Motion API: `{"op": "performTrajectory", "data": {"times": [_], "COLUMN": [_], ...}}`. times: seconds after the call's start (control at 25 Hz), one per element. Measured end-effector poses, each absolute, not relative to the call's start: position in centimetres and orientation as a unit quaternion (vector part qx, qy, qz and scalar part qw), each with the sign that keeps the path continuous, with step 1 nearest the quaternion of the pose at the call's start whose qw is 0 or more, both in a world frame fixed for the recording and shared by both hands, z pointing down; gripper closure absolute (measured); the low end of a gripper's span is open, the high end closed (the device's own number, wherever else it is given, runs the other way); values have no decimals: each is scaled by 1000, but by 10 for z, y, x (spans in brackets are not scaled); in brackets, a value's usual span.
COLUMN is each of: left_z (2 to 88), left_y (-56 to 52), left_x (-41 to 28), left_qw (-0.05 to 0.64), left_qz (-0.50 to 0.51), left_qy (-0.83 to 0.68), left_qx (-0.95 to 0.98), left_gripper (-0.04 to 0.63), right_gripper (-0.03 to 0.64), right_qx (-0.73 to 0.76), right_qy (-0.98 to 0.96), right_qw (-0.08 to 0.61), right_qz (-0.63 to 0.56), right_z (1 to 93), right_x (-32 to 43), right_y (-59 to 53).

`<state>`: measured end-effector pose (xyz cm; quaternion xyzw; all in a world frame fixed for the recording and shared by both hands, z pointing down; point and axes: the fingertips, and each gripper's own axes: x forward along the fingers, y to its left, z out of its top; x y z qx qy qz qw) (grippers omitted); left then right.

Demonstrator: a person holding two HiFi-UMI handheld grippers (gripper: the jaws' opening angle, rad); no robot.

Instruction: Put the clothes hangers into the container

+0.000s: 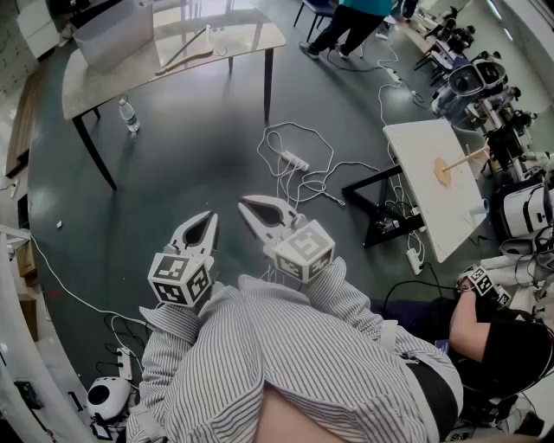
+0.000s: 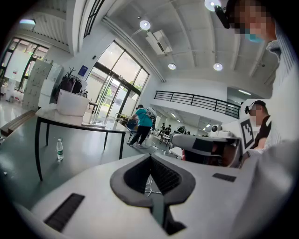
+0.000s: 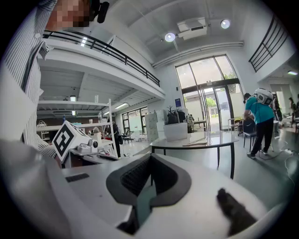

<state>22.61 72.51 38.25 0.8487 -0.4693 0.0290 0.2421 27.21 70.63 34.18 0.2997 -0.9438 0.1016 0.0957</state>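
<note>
Far off at the top left stands a table [image 1: 251, 39] with a white container [image 1: 112, 35] and a wooden clothes hanger [image 1: 186, 52] lying beside it. Both grippers are held close to the person's chest, well short of that table. My left gripper [image 1: 210, 216] is shut with nothing in it, and so is my right gripper [image 1: 245, 205]. Past the closed left gripper [image 2: 150, 156], the left gripper view shows the container [image 2: 72, 102] on the table. Beyond the closed right gripper [image 3: 150, 156], the right gripper view shows the container [image 3: 176, 131] and the hanger [image 3: 203, 138].
A water bottle [image 1: 129, 114] stands on the dark floor by a table leg. A power strip with white cables [image 1: 294, 160] lies on the floor ahead. A white table [image 1: 441, 169] with a wooden stand is at the right. One person [image 1: 355, 22] stands far off; another [image 1: 493, 329] sits at the right.
</note>
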Motion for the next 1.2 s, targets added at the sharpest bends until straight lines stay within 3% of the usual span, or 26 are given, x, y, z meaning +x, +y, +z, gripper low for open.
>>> {"op": "performTrajectory", "data": {"times": [0.44, 0.64, 0.88, 1.2], "left_z": [388, 381, 384, 400], "left_y": [727, 730, 733, 725], "left_x": [221, 210, 195, 169], "left_qw": [280, 275, 251, 268], "left_qz": [11, -16, 28, 23], "left_qy": [-453, -451, -437, -437], "left_qx": [847, 849, 863, 858], "left_gripper": [586, 586, 586, 586], "right_gripper": [603, 603, 603, 603], "right_qx": [295, 368, 354, 327], "right_qy": [-943, -923, -925, -933], "right_qw": [106, 104, 79, 84], "right_qz": [115, 54, 112, 125], "right_z": [351, 345, 348, 377], "right_x": [252, 257, 236, 206], "right_y": [714, 707, 707, 718]}}
